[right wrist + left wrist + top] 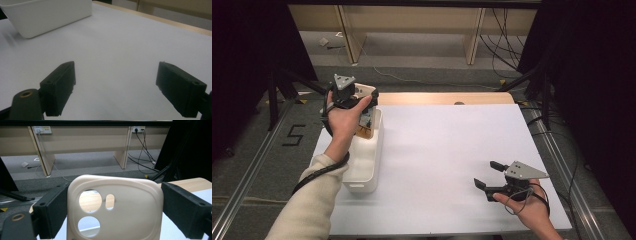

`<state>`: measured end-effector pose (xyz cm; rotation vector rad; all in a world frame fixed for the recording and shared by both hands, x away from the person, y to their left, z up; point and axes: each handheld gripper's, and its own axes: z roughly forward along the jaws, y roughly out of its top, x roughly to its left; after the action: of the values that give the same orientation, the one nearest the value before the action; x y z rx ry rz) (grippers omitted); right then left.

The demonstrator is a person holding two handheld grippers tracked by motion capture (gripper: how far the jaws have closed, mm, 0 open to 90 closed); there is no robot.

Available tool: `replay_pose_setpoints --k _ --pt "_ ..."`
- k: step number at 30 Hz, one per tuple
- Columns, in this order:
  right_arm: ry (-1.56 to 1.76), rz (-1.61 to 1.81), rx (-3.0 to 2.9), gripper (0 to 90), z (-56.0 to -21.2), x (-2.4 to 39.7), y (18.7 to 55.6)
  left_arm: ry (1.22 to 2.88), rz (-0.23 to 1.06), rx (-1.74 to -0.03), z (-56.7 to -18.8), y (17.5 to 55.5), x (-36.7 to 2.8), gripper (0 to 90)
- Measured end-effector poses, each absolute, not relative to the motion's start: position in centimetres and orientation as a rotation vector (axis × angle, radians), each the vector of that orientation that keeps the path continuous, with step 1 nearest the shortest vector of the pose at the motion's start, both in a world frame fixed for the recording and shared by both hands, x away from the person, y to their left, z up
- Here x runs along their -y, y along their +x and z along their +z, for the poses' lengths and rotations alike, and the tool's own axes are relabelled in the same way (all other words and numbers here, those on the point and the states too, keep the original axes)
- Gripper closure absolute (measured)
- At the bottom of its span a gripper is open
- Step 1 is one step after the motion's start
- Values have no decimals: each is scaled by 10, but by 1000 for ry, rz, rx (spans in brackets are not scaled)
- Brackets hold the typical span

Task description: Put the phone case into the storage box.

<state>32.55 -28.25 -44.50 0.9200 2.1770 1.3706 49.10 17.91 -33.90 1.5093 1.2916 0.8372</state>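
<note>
Phone case (117, 210), cream-coloured with two round camera holes and a small oval slot, stands between the jaws of the left claw (113, 216) in the left gripper view, its flat back facing the camera. Both black pads sit against its long edges, so this claw is closed on the case across its width. In the high view the left claw (357, 97) is lifted above the far end of a white bin (362, 172) at the left side of the counter (447, 165), and the case (364, 90) pokes out past the person's left hand (344, 117).

I judge the case to be very light and made of soft, flexible plastic or rubber: it will bow if squeezed hard, so a gentle pinch is enough. The thin strips beside the camera holes are the weakest parts; the plain side walls lower down, where the pads now bear, look like the best place to hold it. Its matte skin should give good friction, with little risk of slipping. Dropping it would hardly hurt it.

Something brownish lies inside the bin under the hand; I cannot tell what it is.

Farther across, near the right edge of the counter, the right claw (487, 175) rests low with its jaws spread wide and nothing between them. The right gripper view confirms this: bare white surface between the pads, with the bin (50, 17) well beyond.
</note>
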Motion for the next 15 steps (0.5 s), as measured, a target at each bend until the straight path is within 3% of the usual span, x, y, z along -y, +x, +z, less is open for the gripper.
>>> replay_pose_setpoints --k 15 --pt "921 1370 -2178 171 -445 283 325 1503 828 -1323 -345 500 -178 111"
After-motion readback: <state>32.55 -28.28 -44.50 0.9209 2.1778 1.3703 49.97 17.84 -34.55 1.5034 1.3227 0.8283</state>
